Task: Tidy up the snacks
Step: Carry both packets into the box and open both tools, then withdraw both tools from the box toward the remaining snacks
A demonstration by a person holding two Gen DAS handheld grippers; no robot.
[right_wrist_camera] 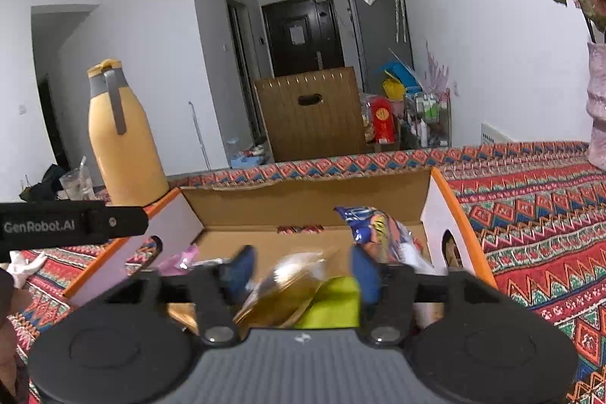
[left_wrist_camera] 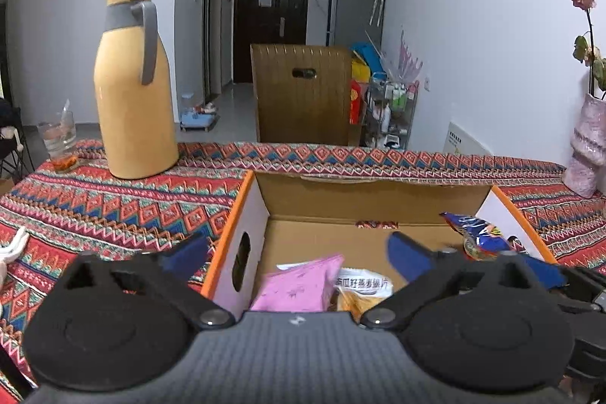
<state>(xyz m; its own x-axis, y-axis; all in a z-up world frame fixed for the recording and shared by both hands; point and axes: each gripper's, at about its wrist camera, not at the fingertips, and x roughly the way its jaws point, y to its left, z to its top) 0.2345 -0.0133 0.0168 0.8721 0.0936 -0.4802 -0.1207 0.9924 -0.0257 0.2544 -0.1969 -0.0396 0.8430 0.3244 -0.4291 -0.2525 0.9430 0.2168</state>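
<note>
Left wrist view. The left gripper (left_wrist_camera: 297,252) hangs over the near left corner of an open cardboard box (left_wrist_camera: 261,211) with orange edges; its blue-padded fingers (left_wrist_camera: 411,254) stand wide apart with nothing pressed between them, one outside the box's left wall and one over its interior. Inside the box, against the near wall, lie a pink snack packet (left_wrist_camera: 299,284) and, touching it on the right, a white-and-orange chip packet (left_wrist_camera: 363,290). A blue snack bag (left_wrist_camera: 475,233) leans in the box's right part. The box sits on a table with a patterned cloth (left_wrist_camera: 113,207). At the table's far left stand a yellow thermos jug (left_wrist_camera: 132,93) and, nearer the left edge, a glass (left_wrist_camera: 58,139). A pink vase (left_wrist_camera: 587,146) with dried flowers stands at the far right edge.

Right wrist view. The right gripper (right_wrist_camera: 299,275) hangs over the near side of the same box (right_wrist_camera: 303,203). Its jaws are parted; a blurred clear-and-amber packet with a green part (right_wrist_camera: 299,294) lies between them, and the pads do not appear to press on it. The blue snack bag (right_wrist_camera: 375,226) stands just beyond, against the right wall. The other gripper's black arm (right_wrist_camera: 72,224) enters from the left edge.
</note>
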